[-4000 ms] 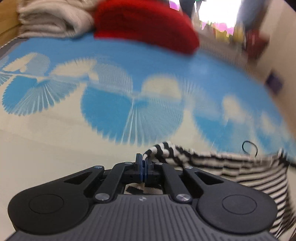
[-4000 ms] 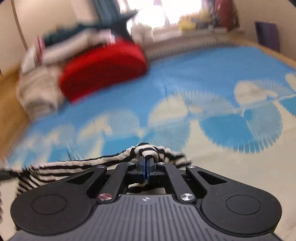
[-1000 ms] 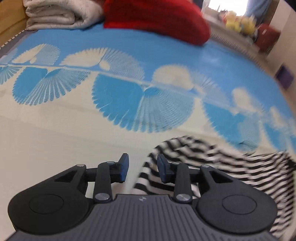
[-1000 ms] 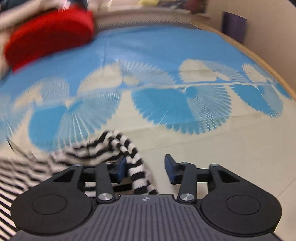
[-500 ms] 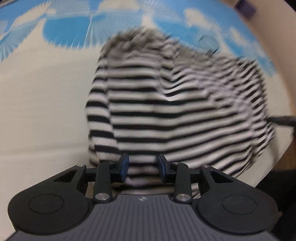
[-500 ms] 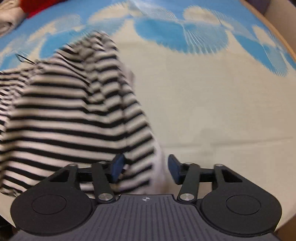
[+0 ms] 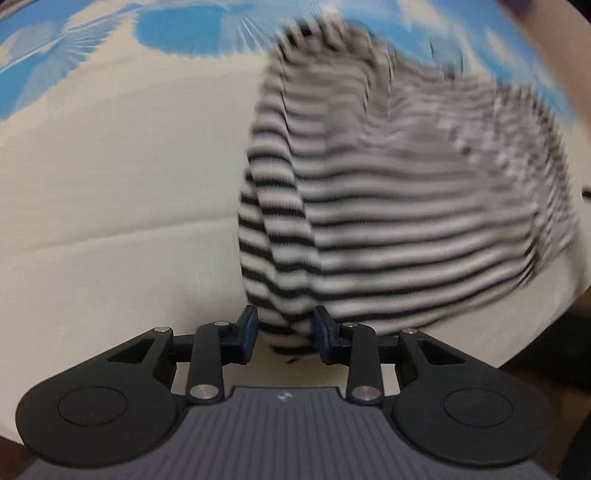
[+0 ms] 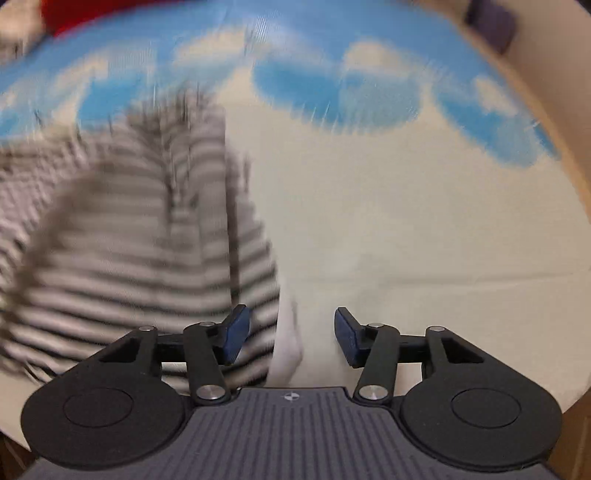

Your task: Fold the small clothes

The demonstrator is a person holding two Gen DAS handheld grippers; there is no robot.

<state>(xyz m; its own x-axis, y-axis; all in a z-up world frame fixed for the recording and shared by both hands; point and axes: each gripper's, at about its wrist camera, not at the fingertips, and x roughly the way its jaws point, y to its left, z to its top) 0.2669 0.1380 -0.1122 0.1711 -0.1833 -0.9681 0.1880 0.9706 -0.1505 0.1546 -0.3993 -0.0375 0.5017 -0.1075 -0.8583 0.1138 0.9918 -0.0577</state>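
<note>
— Where are your tongs right now?

— My left gripper (image 7: 284,334) is parted, and the near left corner of the striped garment (image 7: 388,206) sits bunched in the gap between the pads; I can't tell whether they touch the cloth. My right gripper (image 8: 291,334) is spread wider, with the garment's near right edge and a white bit of its underside just inside the left finger (image 8: 236,330).

— So which way does the garment lie from you?

— Straight ahead and between my two hands. In the left view it runs off to the right; in the right view, off to the left. Its stripes run side to side, so I judge its long axis lies across me, from one hand to the other. Both hands are at its near hem, about equally close.

— What does the next move turn on?

— Pinching both near corners at once, I think, then carrying that hem away from me over the far half.

— And the surface?

— A cream bedspread (image 8: 424,229) with blue fan shapes farther out. There's bare cloth beyond the garment, enough room to fold. Something red (image 8: 74,11) lies at the far edge. Both views are blurred, so finer detail escapes me.
</note>
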